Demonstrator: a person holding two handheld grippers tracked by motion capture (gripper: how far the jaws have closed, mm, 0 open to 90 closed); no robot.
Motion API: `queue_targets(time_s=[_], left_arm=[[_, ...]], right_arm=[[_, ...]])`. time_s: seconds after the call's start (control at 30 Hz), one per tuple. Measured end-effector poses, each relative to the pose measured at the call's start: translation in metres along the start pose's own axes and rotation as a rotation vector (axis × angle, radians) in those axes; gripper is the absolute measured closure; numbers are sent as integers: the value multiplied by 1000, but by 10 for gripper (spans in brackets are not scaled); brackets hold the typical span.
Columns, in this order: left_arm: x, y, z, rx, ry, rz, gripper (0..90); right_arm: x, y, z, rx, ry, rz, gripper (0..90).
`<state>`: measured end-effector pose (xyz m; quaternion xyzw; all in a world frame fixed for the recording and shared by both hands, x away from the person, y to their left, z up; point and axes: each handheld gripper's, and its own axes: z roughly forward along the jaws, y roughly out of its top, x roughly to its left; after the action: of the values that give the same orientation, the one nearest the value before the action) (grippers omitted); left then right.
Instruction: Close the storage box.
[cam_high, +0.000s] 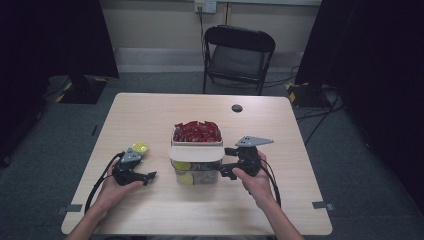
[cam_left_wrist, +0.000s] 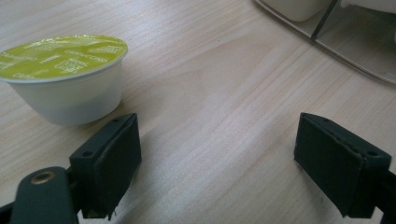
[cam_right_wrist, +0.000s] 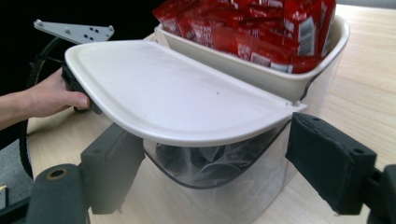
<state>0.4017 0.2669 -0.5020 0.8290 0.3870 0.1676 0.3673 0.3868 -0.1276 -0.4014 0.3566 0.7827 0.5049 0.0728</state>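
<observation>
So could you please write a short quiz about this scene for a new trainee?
1. True or false: the left tongs are shut on the green-lidded capsule.
2. What fills the top tray of the container?
   A. red sachets  B. spoons  C. teabags
3. Fill in: the right tongs sit around the container's clear ____ part.

Key
1. False: they are open, with the capsule beside the left jaw.
2. A, red sachets.
3. Lower.
</observation>
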Motion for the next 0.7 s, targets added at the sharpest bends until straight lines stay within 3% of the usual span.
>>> queue_targets(time_s=[0.7], left_arm=[[-1, 0, 0, 3, 4, 1, 147]], right_arm=[[5, -16, 6, 44, -13, -5, 184]])
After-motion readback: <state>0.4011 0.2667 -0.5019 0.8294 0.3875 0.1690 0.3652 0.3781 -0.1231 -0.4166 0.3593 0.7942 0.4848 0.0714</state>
